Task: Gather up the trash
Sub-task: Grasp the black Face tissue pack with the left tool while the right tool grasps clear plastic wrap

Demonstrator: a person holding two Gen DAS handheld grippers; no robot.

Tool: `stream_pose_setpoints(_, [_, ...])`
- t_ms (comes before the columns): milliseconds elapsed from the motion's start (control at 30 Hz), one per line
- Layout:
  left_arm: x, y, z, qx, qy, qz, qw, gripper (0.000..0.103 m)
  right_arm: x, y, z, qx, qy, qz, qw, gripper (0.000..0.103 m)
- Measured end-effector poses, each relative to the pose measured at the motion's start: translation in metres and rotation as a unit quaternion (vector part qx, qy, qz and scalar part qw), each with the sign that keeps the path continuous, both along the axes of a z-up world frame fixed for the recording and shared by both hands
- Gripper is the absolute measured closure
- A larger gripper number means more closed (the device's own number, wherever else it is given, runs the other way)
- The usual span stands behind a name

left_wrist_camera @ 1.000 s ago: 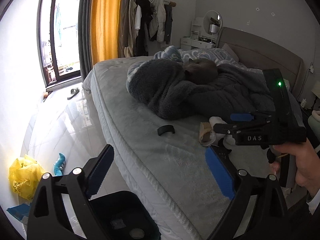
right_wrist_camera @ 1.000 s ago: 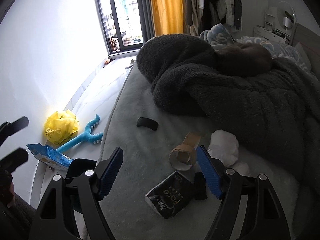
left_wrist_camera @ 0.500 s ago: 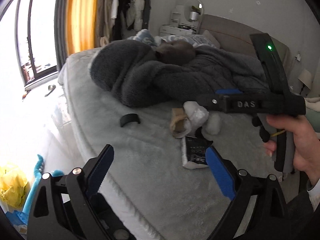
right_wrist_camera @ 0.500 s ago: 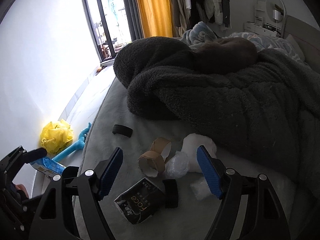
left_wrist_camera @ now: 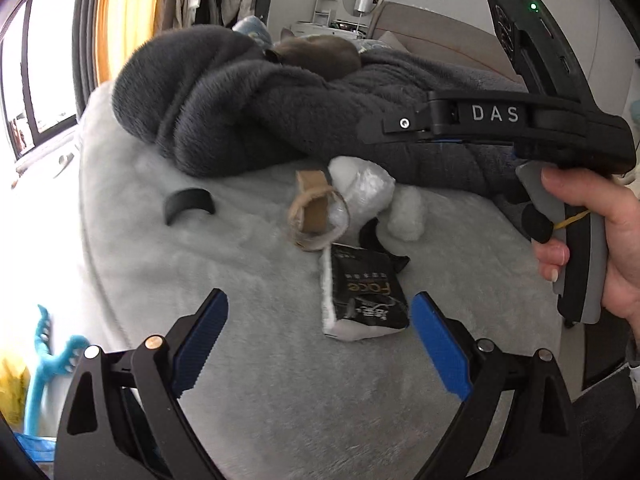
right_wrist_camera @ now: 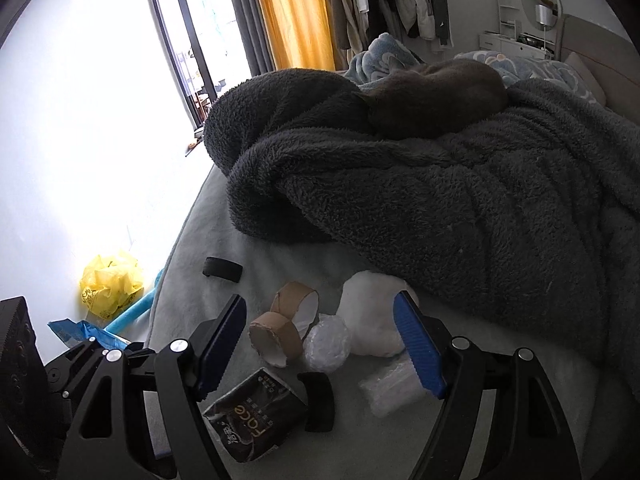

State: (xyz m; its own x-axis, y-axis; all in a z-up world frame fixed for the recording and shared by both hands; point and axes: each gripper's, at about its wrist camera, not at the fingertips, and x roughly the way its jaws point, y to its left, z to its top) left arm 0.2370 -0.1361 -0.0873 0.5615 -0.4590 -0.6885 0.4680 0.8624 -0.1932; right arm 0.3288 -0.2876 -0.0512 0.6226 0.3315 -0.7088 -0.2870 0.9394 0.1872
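A pile of trash lies on the grey bed (left_wrist_camera: 280, 380): a black "Face" tissue pack (left_wrist_camera: 366, 296) (right_wrist_camera: 256, 420), torn cardboard tape rolls (left_wrist_camera: 314, 216) (right_wrist_camera: 280, 330), crumpled white plastic wads (left_wrist_camera: 366, 186) (right_wrist_camera: 370, 320), a clear plastic ball (right_wrist_camera: 326, 342), a clear wrapper (right_wrist_camera: 394, 388) and black curved pieces (left_wrist_camera: 188, 204) (right_wrist_camera: 318, 400). My left gripper (left_wrist_camera: 320, 344) is open and empty, just short of the tissue pack. My right gripper (right_wrist_camera: 320, 348) is open and empty above the rolls and plastic ball; its body shows in the left wrist view (left_wrist_camera: 500, 120).
A thick dark grey blanket (right_wrist_camera: 440, 200) with a grey cat (right_wrist_camera: 436, 92) on it lies behind the trash. On the floor left of the bed are a yellow bag (right_wrist_camera: 108, 284), a blue toy (left_wrist_camera: 52, 364) and a blue packet (right_wrist_camera: 80, 330).
Both grippers have moved in over the bed toward the trash pile, which now looks larger and closer. The bin under the left gripper has dropped out of view. Both stay open.
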Motion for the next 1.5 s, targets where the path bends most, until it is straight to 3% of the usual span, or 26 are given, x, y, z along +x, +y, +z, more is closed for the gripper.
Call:
stream_pose_setpoints(167, [-0.001, -0.019, -0.007, 0.008, 0.001, -0.018, 0.9998, 0.008, -0.002, -0.005, -0.007, -0.007, 0.009, 0.004, 1.000, 0.035])
stream_pose_setpoints(533, [0.010, -0.055, -0.035, 0.066, 0.023, -0.002, 0.9976, 0.014, -0.007, -0.022, -0.006, 0.000, 0.008, -0.006, 1.000, 0.035])
stream_pose_setpoints(667, [0.014, -0.061, -0.036, 0.061, 0.022, -0.003, 0.9979, 0.020, -0.008, -0.028, -0.010, -0.004, 0.013, -0.006, 1.000, 0.038])
stream_pose_setpoints(933, [0.021, -0.046, -0.041, 0.030, 0.031, 0.007, 0.9990, 0.044, -0.010, -0.025, -0.017, 0.003, 0.021, 0.011, 1.000, 0.042])
stream_pose_setpoints(1033, [0.023, -0.037, -0.039, 0.011, 0.039, 0.005, 0.9992, 0.047, -0.009, -0.019, -0.020, 0.005, 0.026, 0.017, 1.000, 0.044])
stream_pose_setpoints(1300, [0.010, -0.026, -0.023, 0.016, 0.021, -0.023, 0.9994, 0.047, -0.001, -0.013, -0.038, 0.009, 0.049, 0.017, 0.999, 0.053])
stream_pose_setpoints(1500, [0.007, -0.007, -0.016, 0.012, 0.019, -0.013, 0.9997, 0.047, 0.000, -0.007, -0.036, 0.008, 0.043, 0.021, 0.999, 0.061])
